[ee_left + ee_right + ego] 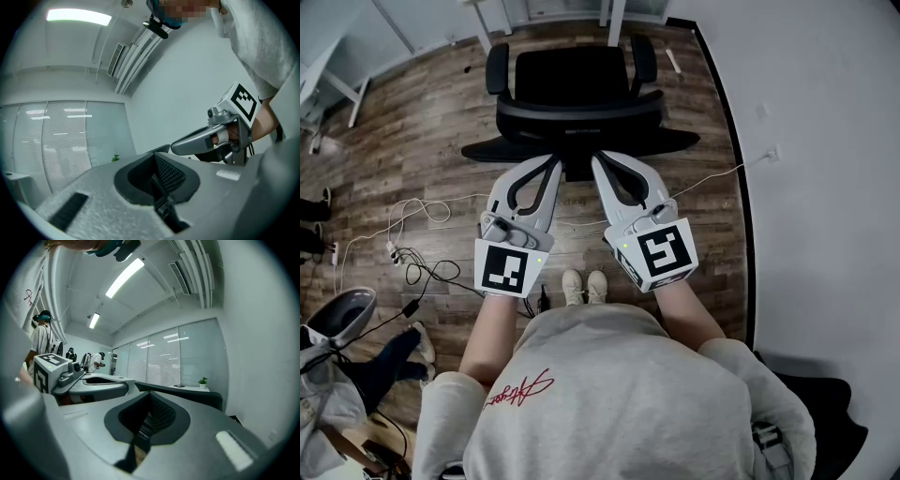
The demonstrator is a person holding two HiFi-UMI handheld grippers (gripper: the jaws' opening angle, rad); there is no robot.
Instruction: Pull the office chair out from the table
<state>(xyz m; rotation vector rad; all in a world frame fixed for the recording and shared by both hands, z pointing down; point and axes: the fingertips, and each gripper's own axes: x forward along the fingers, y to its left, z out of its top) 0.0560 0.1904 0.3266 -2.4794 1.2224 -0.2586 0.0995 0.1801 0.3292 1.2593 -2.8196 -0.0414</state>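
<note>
My left gripper (555, 162) and right gripper (599, 159) both have their jaws fully closed, with nothing between them. The office chair (577, 89) stands directly ahead on the wood floor (412, 122), its backrest just beyond both tips.

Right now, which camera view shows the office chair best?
The head view: the office chair shows almost whole from above, seat, backrest and armrests. Both gripper views show only a dark edge of it.
</note>
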